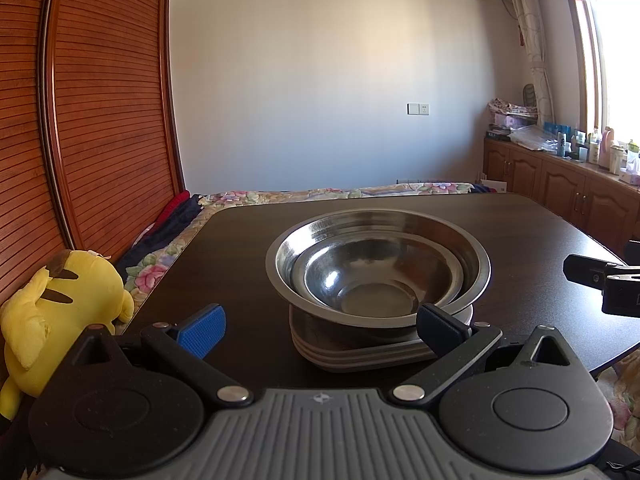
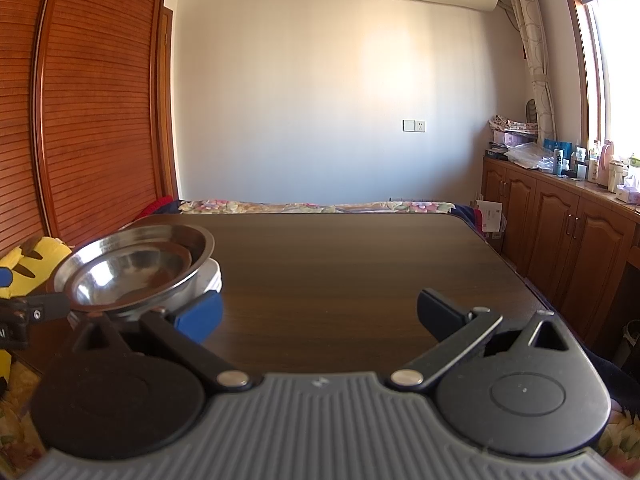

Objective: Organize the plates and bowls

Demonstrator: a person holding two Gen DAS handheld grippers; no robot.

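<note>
Nested steel bowls (image 1: 378,264) rest on a stack of grey plates (image 1: 360,354) near the front of the dark table (image 1: 248,240). A smaller bowl (image 1: 372,284) sits inside the wide one. My left gripper (image 1: 320,330) is open just in front of the stack, its fingers apart on either side of the plates' front and touching nothing. In the right wrist view the bowls (image 2: 134,266) and plates (image 2: 210,278) lie at the left. My right gripper (image 2: 320,316) is open over bare table to their right, holding nothing.
A yellow plush toy (image 1: 60,312) lies off the table's left edge on the flowered bed (image 1: 320,194). The right gripper's black body (image 1: 604,280) shows at the right. Wooden cabinets (image 2: 560,232) with bottles stand along the right wall, beside the table's right edge.
</note>
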